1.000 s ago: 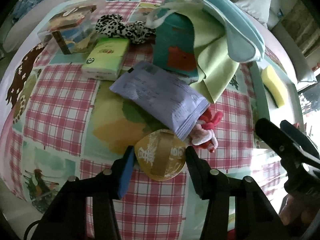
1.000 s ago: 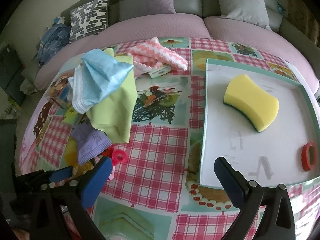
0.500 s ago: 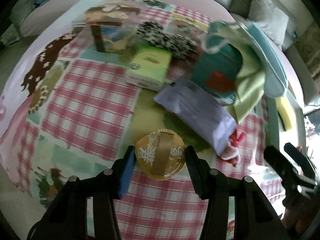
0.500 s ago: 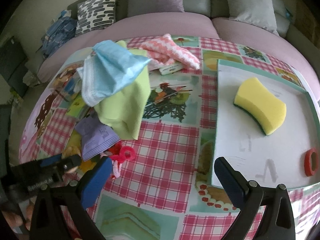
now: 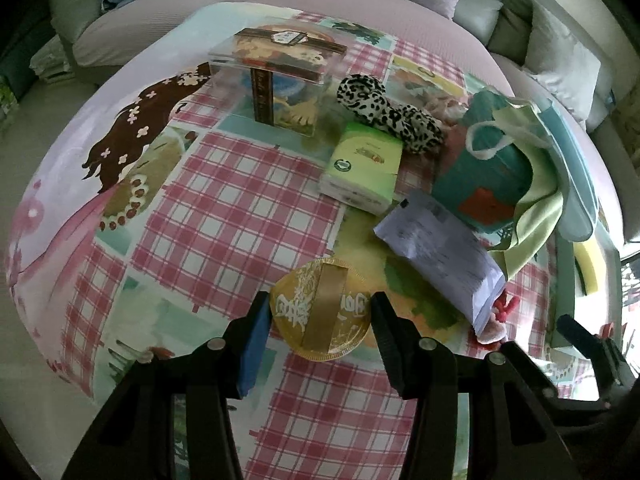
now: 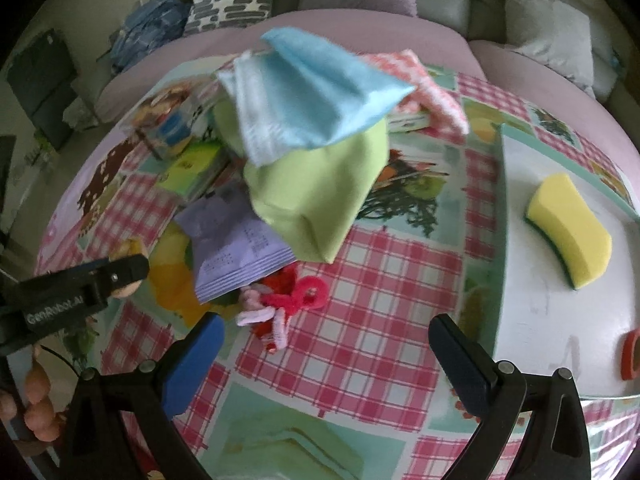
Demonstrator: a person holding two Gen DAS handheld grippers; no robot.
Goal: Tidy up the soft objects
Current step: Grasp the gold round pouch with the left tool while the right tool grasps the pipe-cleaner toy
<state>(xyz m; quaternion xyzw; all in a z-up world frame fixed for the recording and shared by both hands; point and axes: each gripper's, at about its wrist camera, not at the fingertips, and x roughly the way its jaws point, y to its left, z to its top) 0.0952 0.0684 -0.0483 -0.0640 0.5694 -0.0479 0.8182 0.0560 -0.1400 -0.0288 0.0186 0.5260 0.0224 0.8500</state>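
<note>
My left gripper (image 5: 318, 322) is shut on a round gold foil disc (image 5: 320, 312) and holds it just above the tablecloth. My right gripper (image 6: 326, 344) is open and empty, above the checked cloth near a pink and red hair tie bundle (image 6: 286, 304). A light blue cloth (image 6: 312, 92) lies on a green cloth (image 6: 320, 196). A pink knitted cloth (image 6: 424, 80) lies behind them. A yellow sponge (image 6: 570, 224) lies in the white tray (image 6: 528, 320). A leopard-print scrunchie (image 5: 388, 114) shows in the left wrist view.
A lilac packet (image 5: 440, 244), a green tissue pack (image 5: 364, 168), a teal pouch (image 5: 484, 184) and a clear box (image 5: 280, 80) lie on the table. A red ring (image 6: 630, 354) is in the tray. A sofa with cushions (image 6: 544, 28) runs behind.
My left gripper has drawn back and to the left with the gold disc, away from the lilac packet. My right gripper has moved left and closer to the cloth pile.
</note>
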